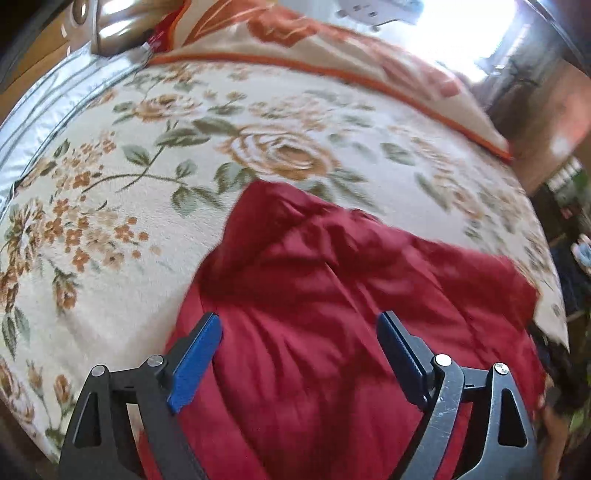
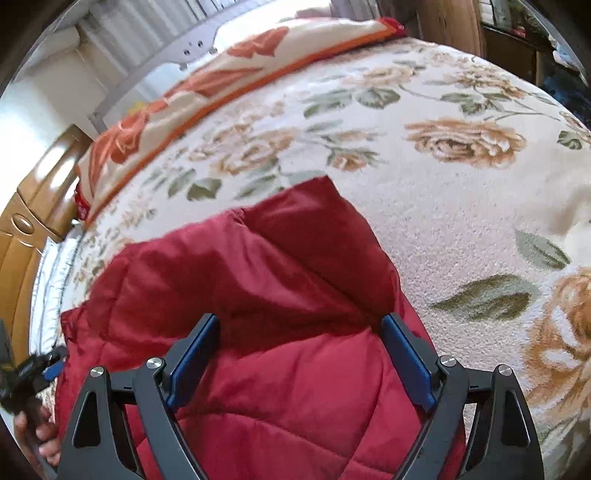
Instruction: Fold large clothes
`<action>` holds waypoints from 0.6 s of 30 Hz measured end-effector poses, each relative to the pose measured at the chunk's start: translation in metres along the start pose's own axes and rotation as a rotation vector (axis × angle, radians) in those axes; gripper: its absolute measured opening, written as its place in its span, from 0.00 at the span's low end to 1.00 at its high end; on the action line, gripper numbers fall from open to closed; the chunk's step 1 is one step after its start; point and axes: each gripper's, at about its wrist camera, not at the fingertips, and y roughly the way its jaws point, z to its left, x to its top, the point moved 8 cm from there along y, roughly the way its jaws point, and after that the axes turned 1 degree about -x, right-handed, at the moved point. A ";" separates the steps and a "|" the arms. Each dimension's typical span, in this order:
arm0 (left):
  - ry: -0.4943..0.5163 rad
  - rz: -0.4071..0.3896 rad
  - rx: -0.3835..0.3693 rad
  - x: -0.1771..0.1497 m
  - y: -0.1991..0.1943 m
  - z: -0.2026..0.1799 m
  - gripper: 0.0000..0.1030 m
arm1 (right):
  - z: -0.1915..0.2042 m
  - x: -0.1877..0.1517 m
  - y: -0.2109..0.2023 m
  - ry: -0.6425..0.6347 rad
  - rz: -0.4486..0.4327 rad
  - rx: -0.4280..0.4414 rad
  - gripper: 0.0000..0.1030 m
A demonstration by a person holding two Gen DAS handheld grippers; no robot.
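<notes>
A dark red quilted garment (image 1: pixel 332 295) lies bunched on the floral bedspread (image 1: pixel 147 192), near the bed's front edge. It also shows in the right wrist view (image 2: pixel 258 288), with a folded flap on top. My left gripper (image 1: pixel 299 325) is open and hovers just above the garment's near part, holding nothing. My right gripper (image 2: pixel 299 328) is open above the garment's near part, empty. The left gripper's body (image 2: pixel 33 369) and the hand holding it show at the left edge of the right wrist view, beside the garment's edge.
A folded cream blanket with orange flowers (image 1: pixel 332 48) lies along the far side of the bed; it also shows in the right wrist view (image 2: pixel 221 77). Wooden furniture (image 2: pixel 33 206) stands past the bed's left side. A bright window (image 1: pixel 461 29) is behind.
</notes>
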 end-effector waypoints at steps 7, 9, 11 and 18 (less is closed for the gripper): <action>0.099 -0.015 -0.107 -0.049 -0.044 -0.017 0.85 | 0.016 0.004 -0.033 -0.071 -0.131 0.031 0.86; 0.122 -0.017 -0.090 -0.062 -0.053 -0.019 0.85 | 0.027 -0.001 -0.047 -0.118 -0.155 0.044 0.86; 0.143 -0.021 -0.076 -0.072 -0.058 -0.023 0.85 | 0.037 -0.012 -0.058 -0.164 -0.159 0.061 0.86; 0.216 -0.022 -0.049 -0.111 -0.089 -0.037 0.85 | 0.068 -0.078 -0.090 -0.313 -0.094 0.110 0.87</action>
